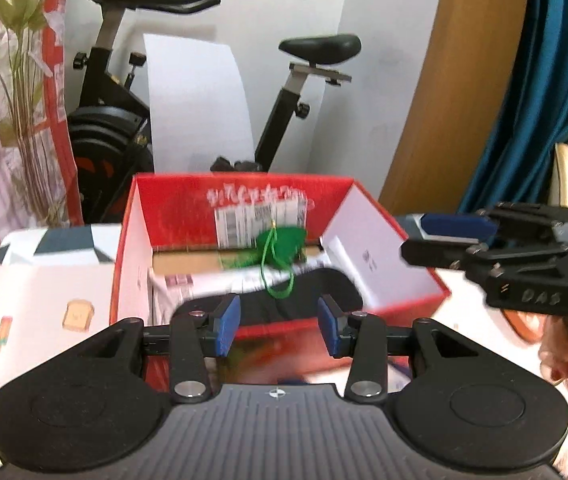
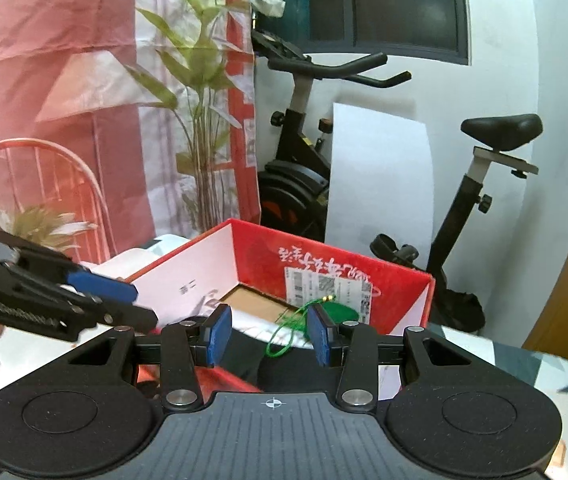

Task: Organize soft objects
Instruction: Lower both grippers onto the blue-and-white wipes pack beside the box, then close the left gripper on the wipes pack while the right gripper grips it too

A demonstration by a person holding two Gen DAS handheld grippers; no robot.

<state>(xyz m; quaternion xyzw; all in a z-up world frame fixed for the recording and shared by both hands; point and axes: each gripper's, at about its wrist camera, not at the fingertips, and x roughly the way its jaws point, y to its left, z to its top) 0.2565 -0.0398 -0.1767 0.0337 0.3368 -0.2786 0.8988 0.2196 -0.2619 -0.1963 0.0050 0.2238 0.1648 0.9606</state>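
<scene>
Left wrist view: left tool (image 1: 279,328) hovering, fingers apart and gripping nothing, over near wall of red box (image 1: 140,248) on bench; green tasselled ornament (image 1: 284,246) and dark cloth (image 1: 304,300) lying inside; right tool (image 1: 444,236), fingers apart, approaching right wall.
</scene>
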